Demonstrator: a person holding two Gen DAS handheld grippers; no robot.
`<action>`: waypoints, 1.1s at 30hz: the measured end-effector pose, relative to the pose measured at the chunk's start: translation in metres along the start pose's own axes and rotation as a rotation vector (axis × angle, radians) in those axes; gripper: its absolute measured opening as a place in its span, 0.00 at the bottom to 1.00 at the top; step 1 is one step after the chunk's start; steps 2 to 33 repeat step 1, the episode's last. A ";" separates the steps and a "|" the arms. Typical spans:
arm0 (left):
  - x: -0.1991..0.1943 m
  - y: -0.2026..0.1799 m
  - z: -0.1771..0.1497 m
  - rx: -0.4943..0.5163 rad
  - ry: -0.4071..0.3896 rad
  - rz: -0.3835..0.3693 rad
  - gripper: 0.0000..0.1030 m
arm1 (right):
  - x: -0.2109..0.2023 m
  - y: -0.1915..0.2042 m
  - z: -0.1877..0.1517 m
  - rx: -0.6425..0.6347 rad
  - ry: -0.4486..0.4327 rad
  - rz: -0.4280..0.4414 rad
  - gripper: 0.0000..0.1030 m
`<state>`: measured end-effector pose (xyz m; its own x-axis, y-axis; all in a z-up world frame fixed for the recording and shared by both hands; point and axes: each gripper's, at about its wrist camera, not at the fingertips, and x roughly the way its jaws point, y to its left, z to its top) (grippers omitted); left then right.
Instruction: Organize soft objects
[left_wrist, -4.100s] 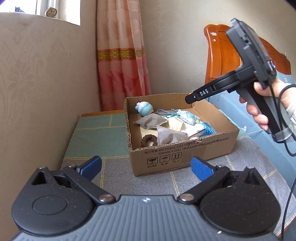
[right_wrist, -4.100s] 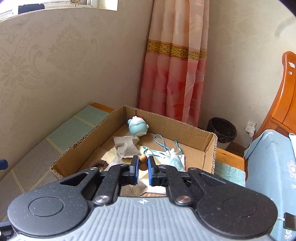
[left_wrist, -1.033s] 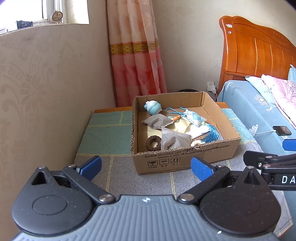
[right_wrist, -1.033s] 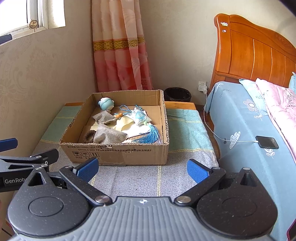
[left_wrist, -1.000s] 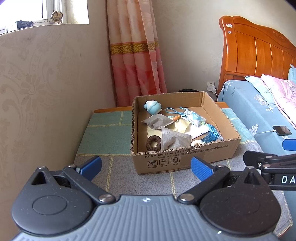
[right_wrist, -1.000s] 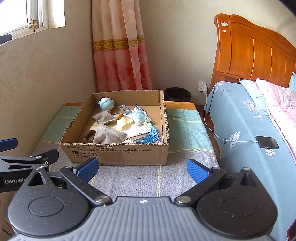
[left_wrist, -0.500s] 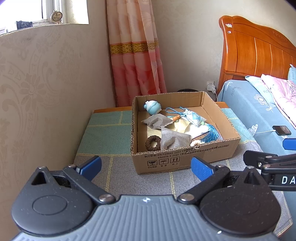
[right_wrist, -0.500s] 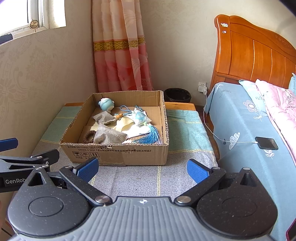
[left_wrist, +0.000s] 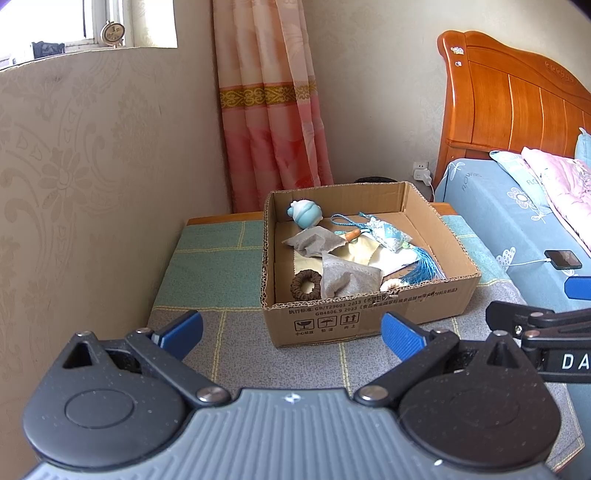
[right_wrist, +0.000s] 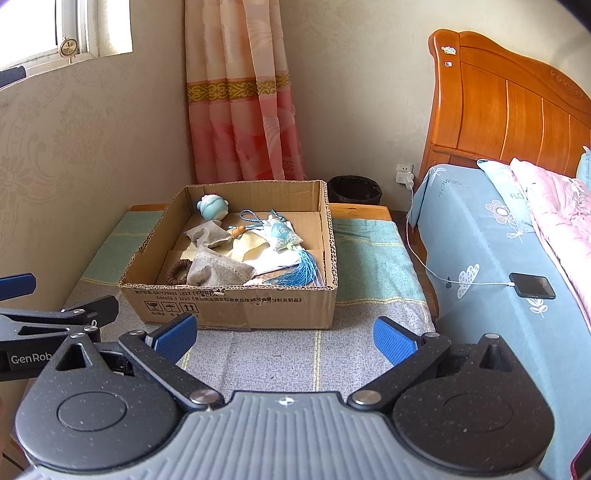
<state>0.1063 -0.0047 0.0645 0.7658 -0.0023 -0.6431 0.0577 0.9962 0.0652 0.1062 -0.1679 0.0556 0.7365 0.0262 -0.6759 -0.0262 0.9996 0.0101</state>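
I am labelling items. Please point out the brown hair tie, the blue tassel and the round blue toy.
brown hair tie (left_wrist: 306, 286), left wrist view, ring's left side.
blue tassel (right_wrist: 301, 271), right wrist view, fringe.
round blue toy (left_wrist: 306, 215), left wrist view, body.

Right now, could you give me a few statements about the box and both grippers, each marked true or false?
1. The left gripper is open and empty. True.
2. The right gripper grips the blue tassel. False: it is open, short of the cardboard box.
3. The brown hair tie lies in the box. True.
4. The phone lies in the box. False: it is on the bed.
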 end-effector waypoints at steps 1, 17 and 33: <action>0.000 0.000 0.000 0.000 -0.001 -0.001 0.99 | 0.000 0.000 0.000 0.000 -0.001 0.000 1.00; 0.000 0.000 0.000 0.000 -0.001 -0.001 0.99 | 0.000 0.000 0.000 0.000 -0.001 0.000 1.00; 0.000 0.000 0.000 0.000 -0.001 -0.001 0.99 | 0.000 0.000 0.000 0.000 -0.001 0.000 1.00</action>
